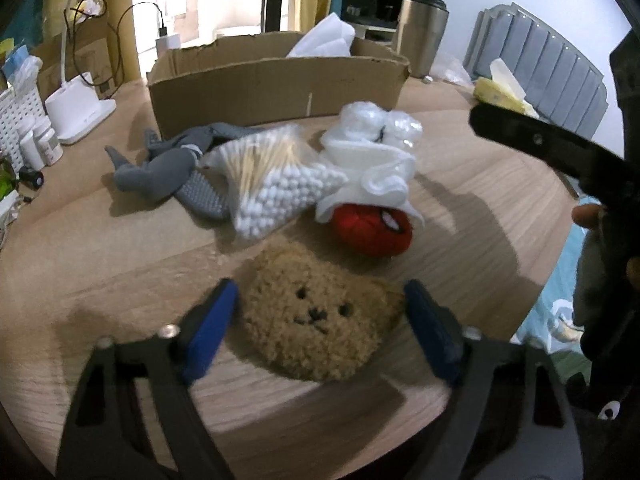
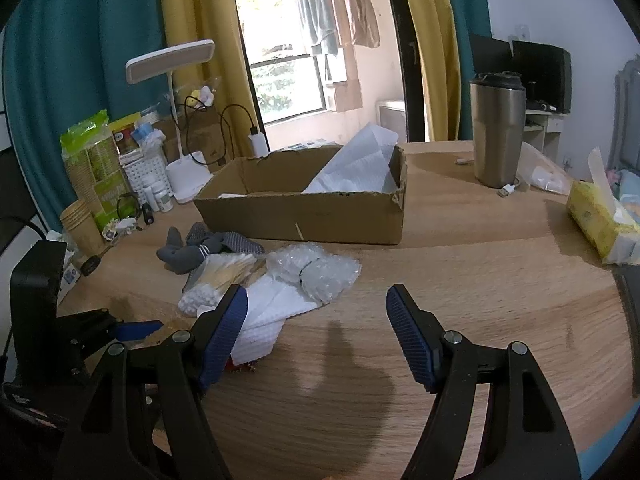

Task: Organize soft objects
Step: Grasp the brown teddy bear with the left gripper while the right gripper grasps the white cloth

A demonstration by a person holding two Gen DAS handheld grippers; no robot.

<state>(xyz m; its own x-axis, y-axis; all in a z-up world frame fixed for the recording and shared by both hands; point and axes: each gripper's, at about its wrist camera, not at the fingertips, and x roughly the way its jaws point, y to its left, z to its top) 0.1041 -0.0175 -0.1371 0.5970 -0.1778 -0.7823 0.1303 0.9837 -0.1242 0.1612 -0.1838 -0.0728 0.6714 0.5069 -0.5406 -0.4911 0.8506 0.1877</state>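
In the left wrist view our left gripper (image 1: pixel 320 320) straddles the brown teddy bear (image 1: pixel 320 320) at 6 o'clock. The blue pads (image 1: pixel 212 332) sit at either side of its fuzzy head, so close that we cannot tell whether they press into the fur or only brush it. The bear lies face up on the wooden table (image 1: pixel 100 264).

Just past the bear, toward 1 o'clock, a red plush ball (image 1: pixel 372 232) with a white eye patch sits partly under a folded white cloth (image 1: pixel 372 168). At 12 o'clock a clear bag of cotton swabs (image 1: pixel 272 184) touches the cloth. A grey shark toy (image 1: pixel 156 172) lies at 10 o'clock, and a bundle of bubble wrap (image 1: pixel 380 124) rests behind the cloth. Farther at 12 o'clock stands an open cardboard box (image 1: pixel 276 84) with white paper (image 1: pixel 324 40) sticking out.

In the right wrist view our right gripper (image 2: pixel 316 332) hovers with fingers spread wide and nothing between them, only bare table (image 2: pixel 480 280) beneath. The cloth (image 2: pixel 272 308) lies just beside its left pad at 9 o'clock. Beyond, a steel tumbler (image 2: pixel 498 132) stands at 1 o'clock and a yellow tissue pack (image 2: pixel 600 220) at 3 o'clock.
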